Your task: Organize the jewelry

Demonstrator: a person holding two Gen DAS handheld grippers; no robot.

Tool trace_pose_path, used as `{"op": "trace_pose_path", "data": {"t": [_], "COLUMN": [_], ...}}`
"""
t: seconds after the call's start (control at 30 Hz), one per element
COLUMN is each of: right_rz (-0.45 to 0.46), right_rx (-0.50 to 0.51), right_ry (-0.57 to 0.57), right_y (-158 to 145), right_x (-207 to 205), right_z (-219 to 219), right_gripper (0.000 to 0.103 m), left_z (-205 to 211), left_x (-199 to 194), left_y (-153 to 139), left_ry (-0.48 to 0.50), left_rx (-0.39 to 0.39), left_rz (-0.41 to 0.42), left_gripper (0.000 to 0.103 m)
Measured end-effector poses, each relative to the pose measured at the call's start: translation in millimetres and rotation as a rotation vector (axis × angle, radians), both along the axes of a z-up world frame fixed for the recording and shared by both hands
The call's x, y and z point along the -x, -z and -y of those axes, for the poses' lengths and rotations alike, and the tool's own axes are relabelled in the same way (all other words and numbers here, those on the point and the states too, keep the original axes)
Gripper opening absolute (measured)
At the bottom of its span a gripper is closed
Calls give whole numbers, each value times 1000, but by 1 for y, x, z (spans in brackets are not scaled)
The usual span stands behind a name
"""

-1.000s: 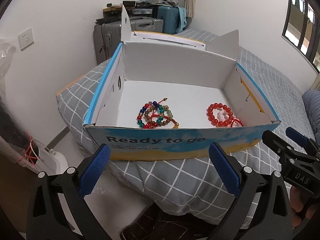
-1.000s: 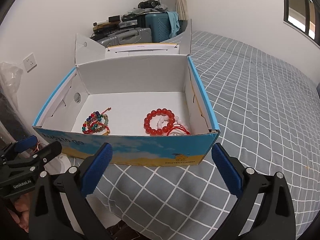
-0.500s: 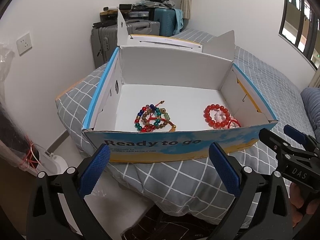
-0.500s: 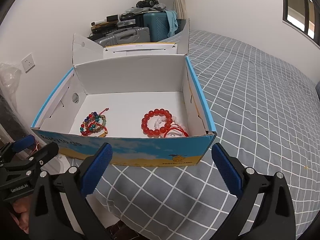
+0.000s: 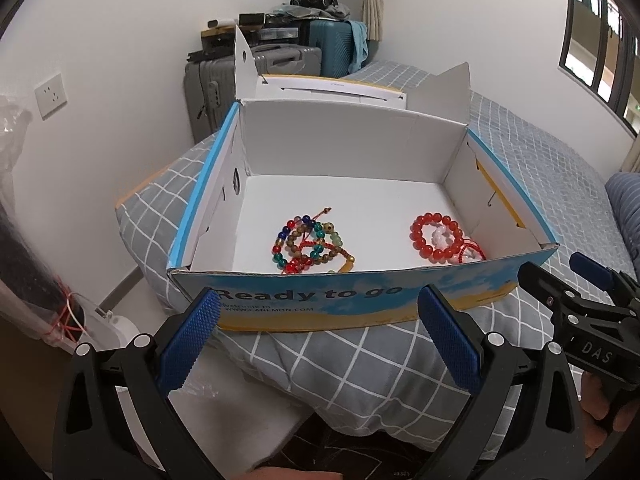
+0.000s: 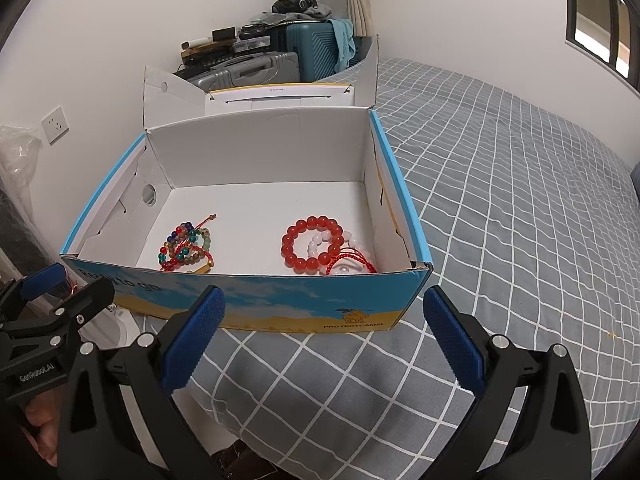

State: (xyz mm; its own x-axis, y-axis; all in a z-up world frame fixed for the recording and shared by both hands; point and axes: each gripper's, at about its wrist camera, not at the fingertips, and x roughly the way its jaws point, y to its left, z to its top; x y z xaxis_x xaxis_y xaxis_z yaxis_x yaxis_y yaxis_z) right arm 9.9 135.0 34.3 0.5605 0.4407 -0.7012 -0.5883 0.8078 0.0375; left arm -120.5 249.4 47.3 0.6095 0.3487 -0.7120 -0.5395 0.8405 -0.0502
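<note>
Wall socket: we see a white outlet on the wall at far left.
Suitcases: we find grey and teal cases stacked in the corner behind the box, with loose clutter on top.
Left gripper: we hold it low, just before the box's front wall; its blue-padded fingers stand wide apart with nothing between them. Seen from the right wrist camera, its body reads "GenRobot.AI".
Box: we have an open cardboard box on the corner of the bed, lid flaps raised behind it. Its blue and yellow front reads "Ready to go", with a smaller line under it ending "CANEMON.COM"; at the front's right end the right wrist view shows a small camel logo over "PROTECTCAMEL".
Multicoloured bead bracelets: we see a tangle of them on the white floor of the box, left of centre, near the front wall.
Red bead bracelet: we see it right of centre in the box, ringed around pale beads, with red cord strands touching its right side.
Right gripper: we hold it in front of the box's right half, jaws spread wide, empty. Its body in the left wrist view reads "DAS".
Bed: grey cover with a white grid, stretching away to the right.
</note>
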Motion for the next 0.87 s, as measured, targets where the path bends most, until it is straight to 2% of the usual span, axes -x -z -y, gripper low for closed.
{"op": "trace_pose_path", "data": {"t": [0.87], "right_rz": [-8], "right_rx": [2], "right_ry": [-1], "right_y": [4], "right_x": [0], "right_z": [0], "right_gripper": [95], "left_z": [-2], "left_x": [2], "left_y": [-3], "left_ry": [-5], "left_rx": [19], "left_rz": [9], "left_gripper": [97]}}
